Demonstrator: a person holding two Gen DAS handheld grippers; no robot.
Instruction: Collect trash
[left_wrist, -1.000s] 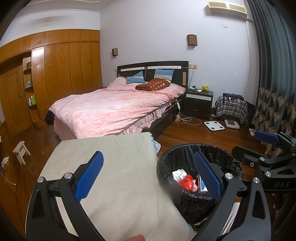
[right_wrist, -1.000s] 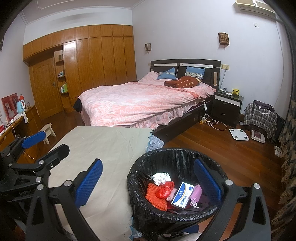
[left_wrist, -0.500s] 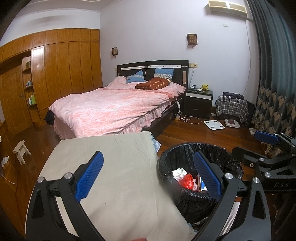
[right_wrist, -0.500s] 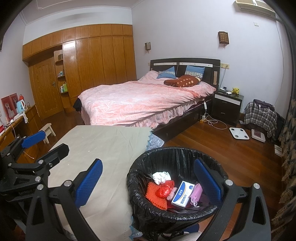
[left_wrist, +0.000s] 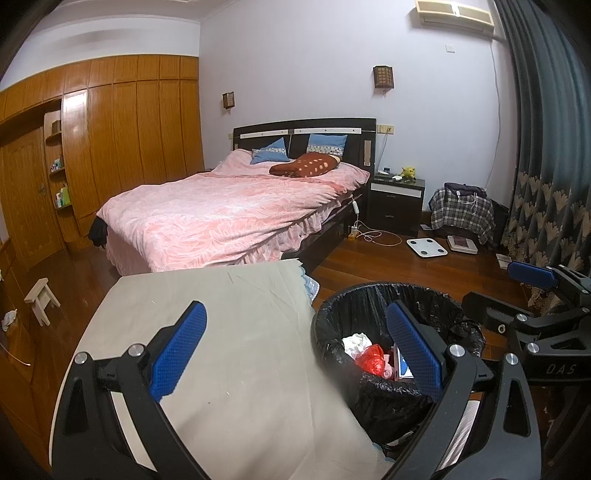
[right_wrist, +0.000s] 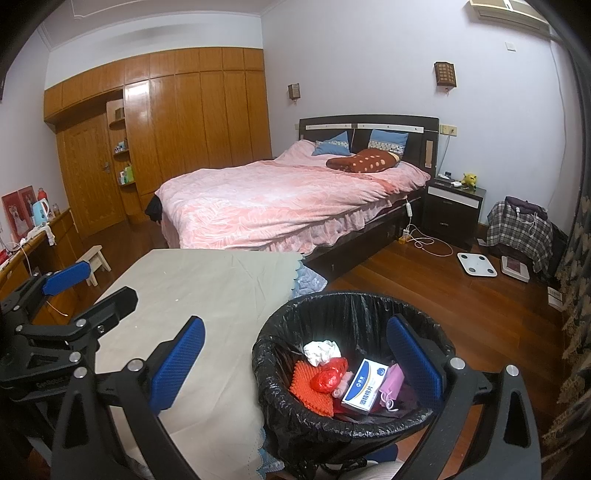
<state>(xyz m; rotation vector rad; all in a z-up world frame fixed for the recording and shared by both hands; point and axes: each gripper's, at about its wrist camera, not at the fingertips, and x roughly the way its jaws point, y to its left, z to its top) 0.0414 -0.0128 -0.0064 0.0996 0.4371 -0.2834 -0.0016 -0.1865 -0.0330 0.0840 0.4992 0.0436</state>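
Both claws are standing wide with nothing between their blue pads: the left claw (left_wrist: 295, 345) is hanging over the near edge of the table (left_wrist: 236, 317), and the right claw (right_wrist: 295, 360) is hovering just right of it, above the bin (right_wrist: 280, 343). Against the pictures from a moment ago, hardly anything is changing — the views are only drifting a touch, and neither claw is closing or reaching. The trash is lying inside the black-lined bin just beside the table's right edge: a white crumpled tissue (right_wrist: 320, 350), a red wrapper (right_wrist: 327, 376), an orange mesh pad (right_wrist: 308, 391), a white-and-blue box (right_wrist: 364, 386) and a pink mask (right_wrist: 391, 384). The cloth on the table is showing no litter, so the collecting looks finished — or nearly so.
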